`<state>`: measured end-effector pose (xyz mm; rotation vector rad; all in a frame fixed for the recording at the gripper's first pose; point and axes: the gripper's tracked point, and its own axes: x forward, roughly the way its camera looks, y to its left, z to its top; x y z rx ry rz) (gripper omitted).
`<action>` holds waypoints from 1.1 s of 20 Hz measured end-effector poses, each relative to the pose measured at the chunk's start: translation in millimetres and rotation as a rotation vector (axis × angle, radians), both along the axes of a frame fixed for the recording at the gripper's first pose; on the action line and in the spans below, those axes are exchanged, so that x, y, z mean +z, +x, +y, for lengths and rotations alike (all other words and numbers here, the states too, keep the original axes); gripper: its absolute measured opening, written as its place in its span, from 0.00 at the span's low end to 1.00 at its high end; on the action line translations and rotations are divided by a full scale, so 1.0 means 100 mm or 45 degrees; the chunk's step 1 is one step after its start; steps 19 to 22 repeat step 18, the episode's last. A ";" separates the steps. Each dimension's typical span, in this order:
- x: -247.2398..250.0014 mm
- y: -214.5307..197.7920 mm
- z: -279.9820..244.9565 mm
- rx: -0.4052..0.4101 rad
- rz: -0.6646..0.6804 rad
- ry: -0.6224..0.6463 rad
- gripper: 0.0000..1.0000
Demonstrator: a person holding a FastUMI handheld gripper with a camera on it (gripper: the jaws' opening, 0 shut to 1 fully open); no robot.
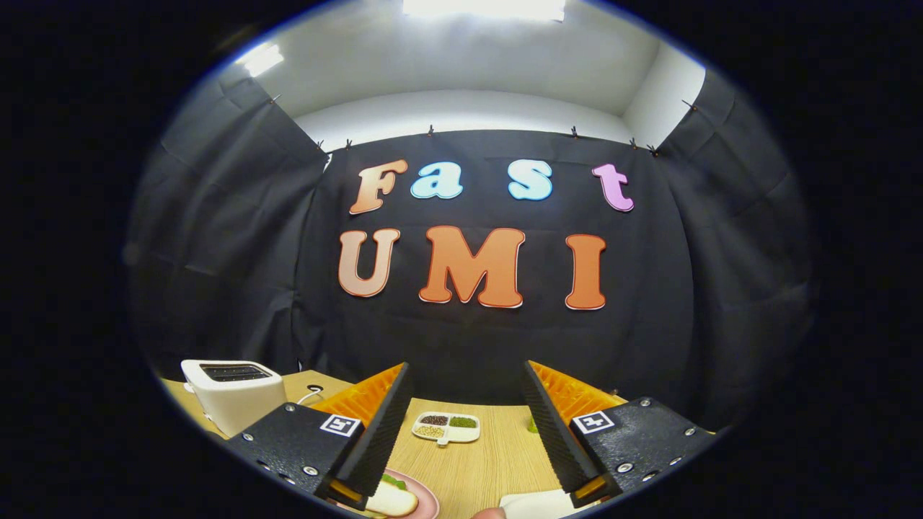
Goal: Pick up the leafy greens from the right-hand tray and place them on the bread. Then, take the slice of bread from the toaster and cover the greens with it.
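Observation:
My gripper [466, 375] is open and held above the wooden table [483, 454], with nothing between its fingers. Below the left finger, a pink plate [427, 499] holds a slice of bread [393, 500] with a bit of leafy green [394, 480] on top. A white toaster [234, 395] stands at the far left; its top slots look dark, and I cannot tell whether a slice is inside. The corner of a white tray [537, 504] lies below the right finger. A small green patch [531, 424] peeks out beside the right finger.
A small white divided dish [447, 427] with dark, pale and green grains sits beyond the fingers in the middle of the table. A white cable [311, 395] runs behind the toaster. A person's fingertip [490, 513] shows near the tray. Black cloth walls close the booth.

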<state>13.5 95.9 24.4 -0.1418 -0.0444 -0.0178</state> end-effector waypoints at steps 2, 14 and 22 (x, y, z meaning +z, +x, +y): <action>0.02 -0.02 0.00 0.000 0.008 0.007 0.91; 0.10 -0.05 0.09 0.010 -0.003 0.022 0.92; 0.06 -0.03 0.11 0.013 0.013 0.018 0.92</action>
